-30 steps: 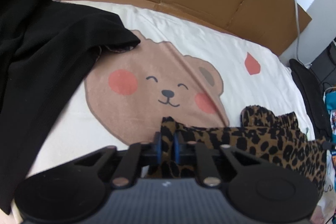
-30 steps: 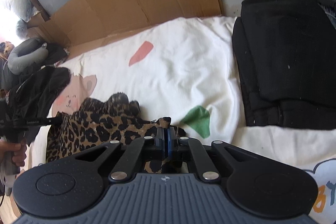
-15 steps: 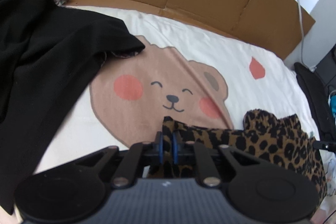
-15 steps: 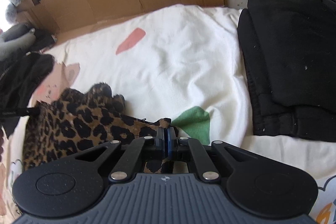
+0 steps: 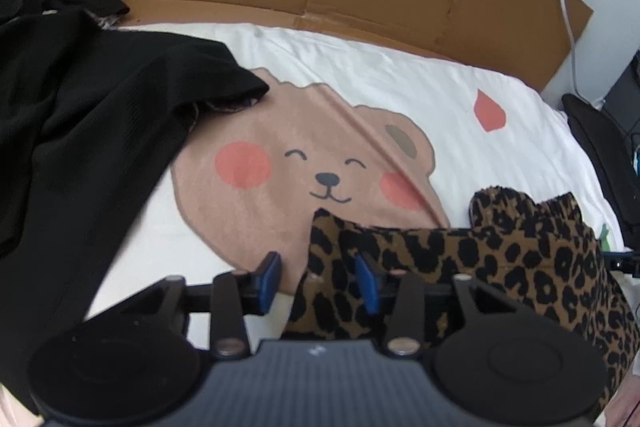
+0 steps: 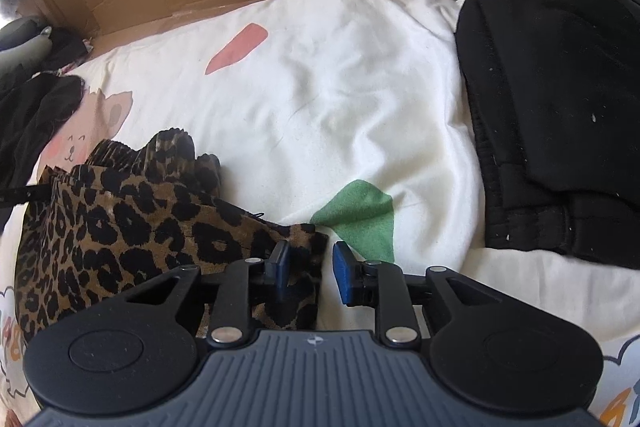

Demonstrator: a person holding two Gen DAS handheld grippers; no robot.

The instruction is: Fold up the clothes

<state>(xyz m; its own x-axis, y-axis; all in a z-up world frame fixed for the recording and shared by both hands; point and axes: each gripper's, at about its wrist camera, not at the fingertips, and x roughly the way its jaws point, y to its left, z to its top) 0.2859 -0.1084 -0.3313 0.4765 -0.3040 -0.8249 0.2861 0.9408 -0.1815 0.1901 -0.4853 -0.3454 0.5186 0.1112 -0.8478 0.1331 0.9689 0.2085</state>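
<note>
While both tools' jaws open off the leopard garment's (image 5: 500, 259) corners, bare sheet (image 6: 360, 87) spreads beyond.

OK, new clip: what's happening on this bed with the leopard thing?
A person with a gripper in each hand is folding clothes on a bed with a cartoon bear sheet. Both the left gripper and the right gripper are opening, with a corner of the leopard-print garment lying loose between the jaws of each, so it is being let go on the sheet. A folded black garment sits to the right; an unfolded black one lies to the left.
</note>
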